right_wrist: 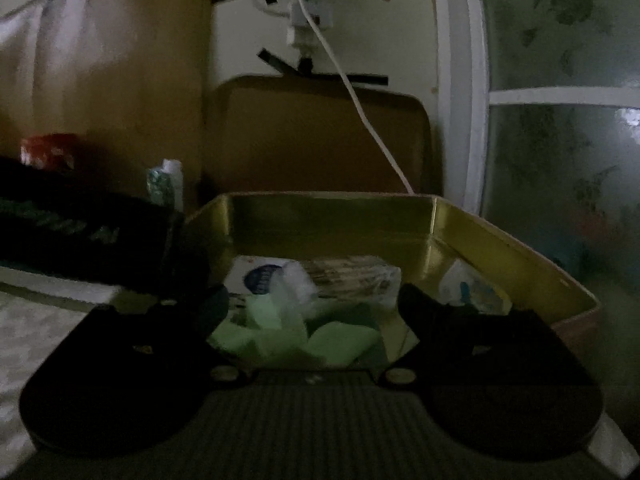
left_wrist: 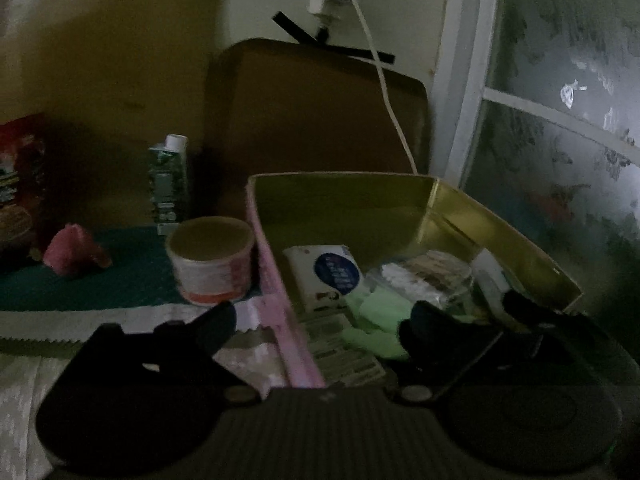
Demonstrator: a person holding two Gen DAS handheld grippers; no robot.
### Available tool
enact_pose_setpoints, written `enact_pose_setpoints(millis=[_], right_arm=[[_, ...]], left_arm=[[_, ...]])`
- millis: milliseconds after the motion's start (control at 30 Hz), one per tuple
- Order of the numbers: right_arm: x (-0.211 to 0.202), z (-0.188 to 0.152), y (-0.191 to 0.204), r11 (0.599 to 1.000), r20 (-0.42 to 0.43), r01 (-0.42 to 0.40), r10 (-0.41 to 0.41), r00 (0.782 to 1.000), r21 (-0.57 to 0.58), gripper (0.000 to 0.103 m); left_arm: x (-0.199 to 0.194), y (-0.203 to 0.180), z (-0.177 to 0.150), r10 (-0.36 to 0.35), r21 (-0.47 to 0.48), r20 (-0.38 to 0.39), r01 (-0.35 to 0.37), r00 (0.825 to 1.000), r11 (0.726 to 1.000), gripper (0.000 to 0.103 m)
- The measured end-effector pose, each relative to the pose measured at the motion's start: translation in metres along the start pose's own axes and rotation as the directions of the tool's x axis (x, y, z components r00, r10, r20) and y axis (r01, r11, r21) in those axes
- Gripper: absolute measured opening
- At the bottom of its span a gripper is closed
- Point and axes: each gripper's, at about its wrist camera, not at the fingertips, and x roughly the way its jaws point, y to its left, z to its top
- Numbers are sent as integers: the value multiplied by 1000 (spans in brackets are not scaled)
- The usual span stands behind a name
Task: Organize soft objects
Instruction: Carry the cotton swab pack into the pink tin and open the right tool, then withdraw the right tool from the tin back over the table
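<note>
Dim scene: a crumpled pale green cloth lies inside a gold tin box at lower centre, while the left gripper and right gripper both gape wide, grasping nothing.

Dim interior, low light throughout. A pale wall fills the field at 12 o'clock, bearing a white socket adapter from which a white cable hangs toward 6 o'clock; strips of black tape cross the wall beneath it. A brown rounded panel leans against the wall. At 3 o'clock, a white-framed window holds patterned frosted glass. At 9 o'clock, a brown board stands upright.
</note>
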Motion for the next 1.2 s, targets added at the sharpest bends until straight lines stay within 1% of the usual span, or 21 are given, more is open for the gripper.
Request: enact_pose_setpoints(millis=[167,267,367,500,700,867,1200], right_arm=[[-36,-5,14,1000,100,27,-25,995,-13,95],[-52,-10,23,1000,116,17,-17,993,2,95],[-64,-16,30,1000,119,0,-4,993,30,95],[-73,-23,40,997,95,-35,29,995,68,95],[-78,-27,63,994,62,-78,74,995,78,95],[-79,-28,86,994,52,-102,100,994,39,95],[-70,-28,115,991,7,-131,131,991,10,95]], left_arm=[[-25,14,-9,69,-6,26,-69,997,998,99],[-41,27,-18,117,-5,27,-117,993,993,99],[-55,43,-28,148,-20,24,-148,989,989,100],[-69,66,-40,187,-55,17,-186,982,981,101],[-83,94,-56,255,-88,10,-253,967,963,102],[-91,115,-69,309,-98,6,-307,951,947,102],[-93,154,-91,372,-143,-22,-371,928,917,102]])
